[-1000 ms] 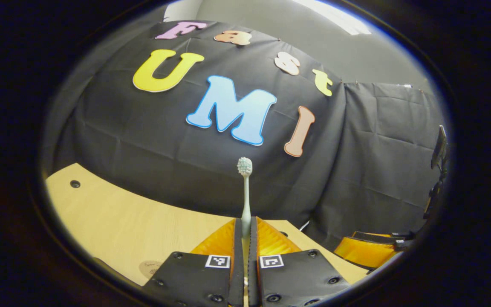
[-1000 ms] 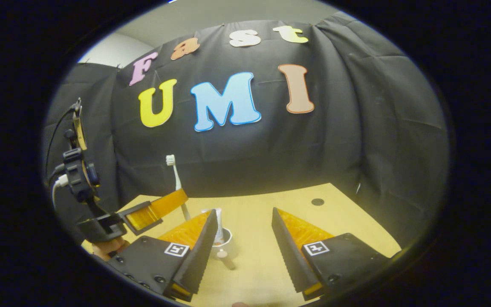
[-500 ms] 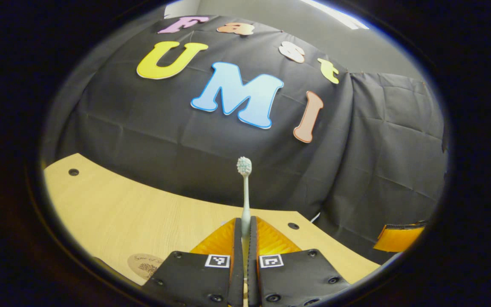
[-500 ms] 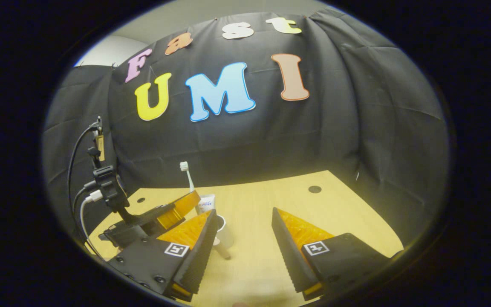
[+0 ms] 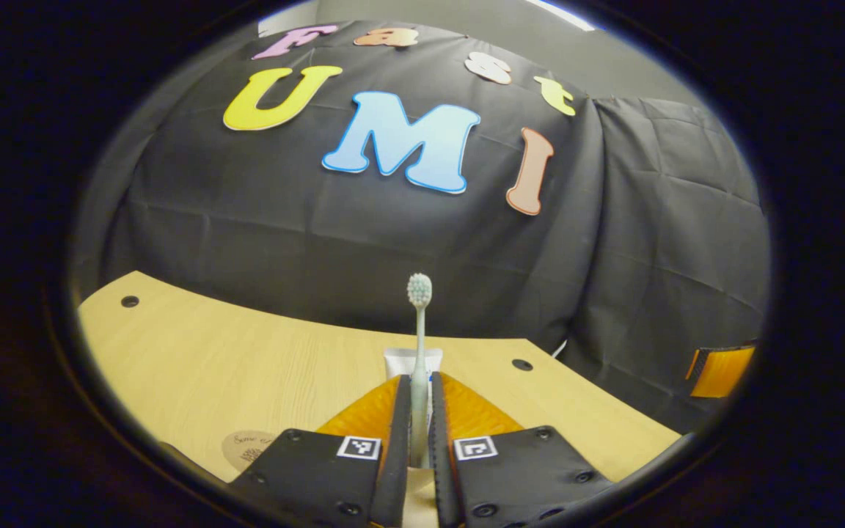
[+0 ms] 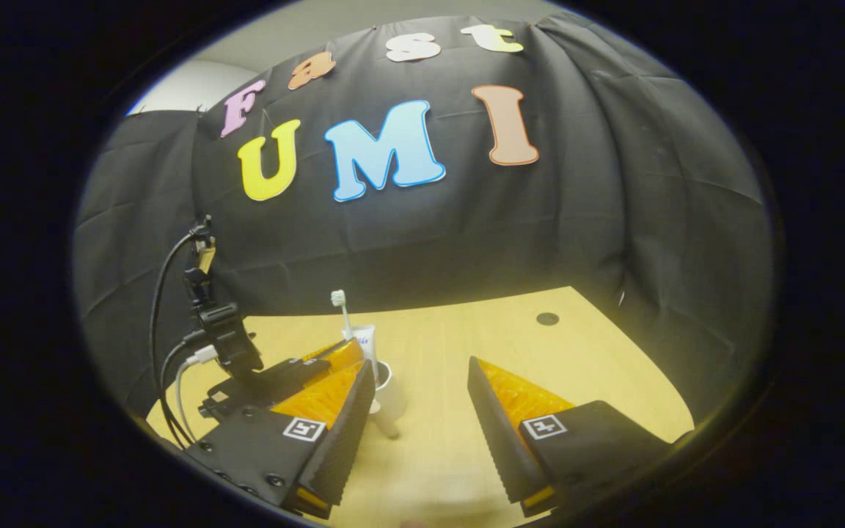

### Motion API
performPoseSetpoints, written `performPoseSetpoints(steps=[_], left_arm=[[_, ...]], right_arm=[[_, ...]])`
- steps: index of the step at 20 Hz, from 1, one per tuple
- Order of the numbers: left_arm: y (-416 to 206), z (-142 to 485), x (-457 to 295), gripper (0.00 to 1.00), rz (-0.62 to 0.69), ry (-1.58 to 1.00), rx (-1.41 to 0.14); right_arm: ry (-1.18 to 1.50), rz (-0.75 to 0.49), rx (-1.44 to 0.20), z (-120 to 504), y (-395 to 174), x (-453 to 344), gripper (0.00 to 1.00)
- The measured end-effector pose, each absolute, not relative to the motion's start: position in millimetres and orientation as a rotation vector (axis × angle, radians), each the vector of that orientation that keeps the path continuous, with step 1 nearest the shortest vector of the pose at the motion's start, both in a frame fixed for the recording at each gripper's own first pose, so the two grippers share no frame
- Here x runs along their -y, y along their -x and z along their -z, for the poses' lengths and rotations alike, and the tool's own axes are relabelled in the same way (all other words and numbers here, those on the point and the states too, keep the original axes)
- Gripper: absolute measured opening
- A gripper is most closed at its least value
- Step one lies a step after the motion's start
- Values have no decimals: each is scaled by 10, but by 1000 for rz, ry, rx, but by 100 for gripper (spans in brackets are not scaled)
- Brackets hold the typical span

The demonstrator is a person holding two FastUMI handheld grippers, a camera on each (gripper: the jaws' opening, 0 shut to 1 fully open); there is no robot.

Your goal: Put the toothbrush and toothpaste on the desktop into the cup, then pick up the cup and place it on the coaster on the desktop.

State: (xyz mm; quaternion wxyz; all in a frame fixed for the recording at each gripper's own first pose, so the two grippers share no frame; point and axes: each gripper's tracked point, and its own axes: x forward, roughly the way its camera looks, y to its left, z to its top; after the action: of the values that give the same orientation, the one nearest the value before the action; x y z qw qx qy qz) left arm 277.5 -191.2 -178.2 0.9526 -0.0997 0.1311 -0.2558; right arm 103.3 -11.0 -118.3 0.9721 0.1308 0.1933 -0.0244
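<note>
Left gripper view: the left gripper [image 5: 418, 433] is pinching the pale grey-green plastic toothbrush [image 5: 419, 345] between its two nearly closed fingers, both pressing on the handle. The brush is standing upright, its white bristled head rising well above the fingertips. Just beyond the fingertips the flat crimped end of the white toothpaste tube [image 5: 400, 359] is showing behind the handle. Down to the left of the fingers, the round brown cork coaster [image 5: 243, 447] is lying flat on the light wooden desktop [image 5: 246, 367]. Farther off to the right, one orange finger of the right gripper [image 5: 719, 369] is poking in against the black cloth.

Right gripper view: the right gripper [image 6: 419, 411] is hanging with its fingers spread wide and nothing between them. Just beyond its left finger the white cylindrical cup [image 6: 390, 396] is standing upright on the desktop [image 6: 481, 337], partly hidden by that finger. The toothpaste tube [image 6: 368, 343] is sticking up out of the cup, and the toothbrush [image 6: 342, 312] is rising right beside it; whether its lower end is already inside the rim cannot be told. The left gripper [image 6: 320, 367], with its cables, is sitting just left of the cup.
</note>
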Motion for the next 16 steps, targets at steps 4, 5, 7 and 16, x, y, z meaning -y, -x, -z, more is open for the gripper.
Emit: performPoseSetpoints(steps=[4, 5, 7, 16], left_arm=[[-2727, 1859, 1850, 47, 490, 201, -298], [-2723, 1838, 1811, 48, 480, 202, -293], [-2695, 1715, 1705, 60, 448, 186, -272], [-2302, 1094, 1082, 75, 376, 170, -232]], right_arm=[[-267, 45, -403, 1205, -993, 152, 83], [-268, 45, -404, 1198, -994, 165, 83], [-265, 41, -415, 1202, -984, 169, 83], [-243, 45, -538, 1223, -1101, -23, 88]])
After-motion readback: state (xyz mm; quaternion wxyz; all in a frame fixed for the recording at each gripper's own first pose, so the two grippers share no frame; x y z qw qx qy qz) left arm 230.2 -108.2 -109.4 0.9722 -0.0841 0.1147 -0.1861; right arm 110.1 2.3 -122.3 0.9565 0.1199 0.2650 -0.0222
